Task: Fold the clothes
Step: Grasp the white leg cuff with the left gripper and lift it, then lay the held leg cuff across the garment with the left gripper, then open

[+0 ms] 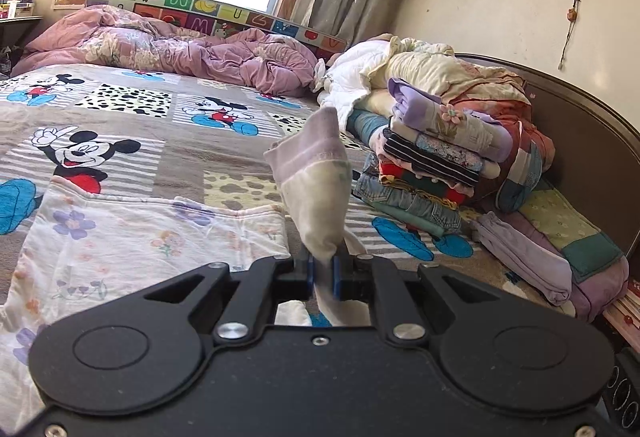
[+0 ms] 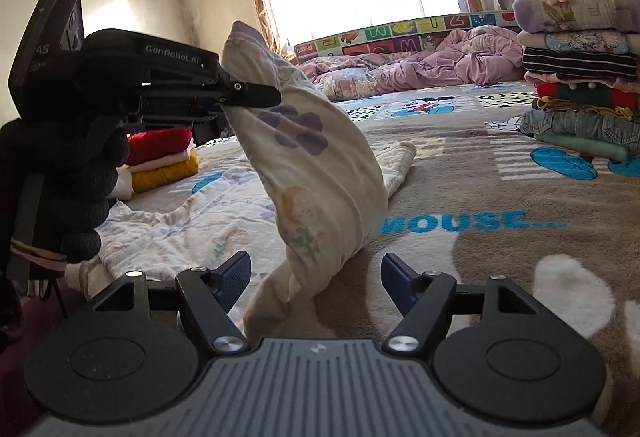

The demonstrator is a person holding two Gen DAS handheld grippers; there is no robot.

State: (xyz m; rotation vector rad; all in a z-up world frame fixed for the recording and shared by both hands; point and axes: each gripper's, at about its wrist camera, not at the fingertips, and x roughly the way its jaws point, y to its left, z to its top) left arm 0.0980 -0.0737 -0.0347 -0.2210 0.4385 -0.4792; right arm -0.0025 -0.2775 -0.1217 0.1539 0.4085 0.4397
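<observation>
Left wrist view: the left claw pinches a lifted fold of the floral garment, which lies spread on the bed beside a stack of folded clothes. Right wrist view: the right claw is spread wide, the raised cloth standing between its fingers.

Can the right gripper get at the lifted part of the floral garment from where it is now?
Probably yes. The right gripper is open, and the floral garment, held up by the left gripper, hangs between its fingers with nothing in front of it.
</observation>
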